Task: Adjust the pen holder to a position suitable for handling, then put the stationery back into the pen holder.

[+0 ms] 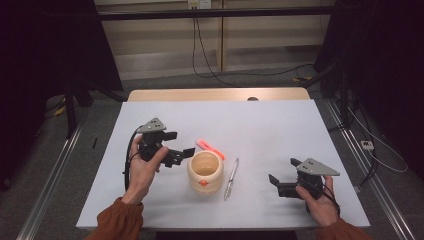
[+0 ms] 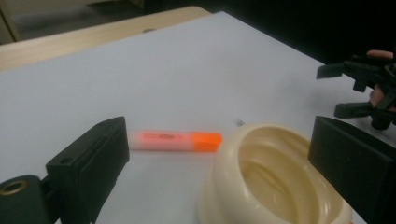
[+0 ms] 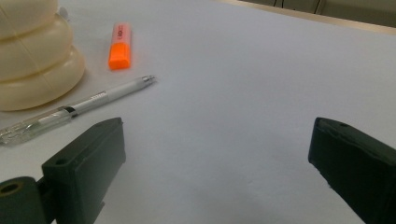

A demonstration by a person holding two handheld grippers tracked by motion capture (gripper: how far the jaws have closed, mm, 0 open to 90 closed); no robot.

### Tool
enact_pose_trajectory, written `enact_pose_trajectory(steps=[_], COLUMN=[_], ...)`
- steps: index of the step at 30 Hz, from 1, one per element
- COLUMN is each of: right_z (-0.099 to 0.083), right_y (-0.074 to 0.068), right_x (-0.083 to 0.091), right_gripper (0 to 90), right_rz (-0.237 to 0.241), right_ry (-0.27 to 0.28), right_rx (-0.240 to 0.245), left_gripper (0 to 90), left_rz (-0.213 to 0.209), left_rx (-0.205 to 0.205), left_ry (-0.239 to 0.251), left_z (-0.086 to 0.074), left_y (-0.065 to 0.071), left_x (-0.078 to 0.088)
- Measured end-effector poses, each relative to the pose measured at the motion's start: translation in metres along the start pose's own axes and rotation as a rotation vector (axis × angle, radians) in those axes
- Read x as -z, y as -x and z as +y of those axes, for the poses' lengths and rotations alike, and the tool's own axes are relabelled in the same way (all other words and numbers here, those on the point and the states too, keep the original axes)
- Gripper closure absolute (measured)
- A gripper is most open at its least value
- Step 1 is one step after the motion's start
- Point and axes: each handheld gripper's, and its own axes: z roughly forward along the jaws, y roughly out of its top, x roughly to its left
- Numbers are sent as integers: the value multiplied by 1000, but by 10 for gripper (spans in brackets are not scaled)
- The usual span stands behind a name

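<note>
Desk (image 1: 280,120): white top, a bare wooden strip along its far edge, carrying every item below. Left hand-held gripper (image 1: 181,144): black, with a grey plate on top, held toward the left edge of the desk, its jaws spread wide with nothing between them, the near jaw tip just beside the cup's rim. Right hand-held gripper (image 1: 282,171): black, same grey plate, held near the front right corner, jaws likewise wide and empty over bare desk. Cup (image 1: 205,172): cream, ribbed, upright, an orange spot low on its near side; stands near the middle of the front edge. Pen (image 1: 231,179): white and clear, lying just right of the cup. Highlighter (image 1: 210,148): orange, lying just behind the cup.
</note>
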Motion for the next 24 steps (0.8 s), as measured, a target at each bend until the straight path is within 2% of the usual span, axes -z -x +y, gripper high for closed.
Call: enact_pose_trajectory(steps=[3,6,9,11,14,24], right_z=[0,0,0,-1,-1,-1], right_y=[0,0,0,0,0,0], right_x=[0,0,0,1,2,1], right_gripper=[36,36,36,36,35,36], right_rz=[0,0,1,3,1,5], right_ry=[-1,-1,-3,-4,-2,-4], right_rx=[0,0,3,4,1,3], left_gripper=[53,54,54,54,53,58], left_rz=[36,45,64,64,93,143], left_rx=[-4,-9,-35,-35,-30,-27], left_ry=[13,31,34,31,60,41], left_z=[1,2,4,6,6,-1], left_y=[-5,-8,-11,-15,-21,-40], left_x=[8,15,22,28,38,47])
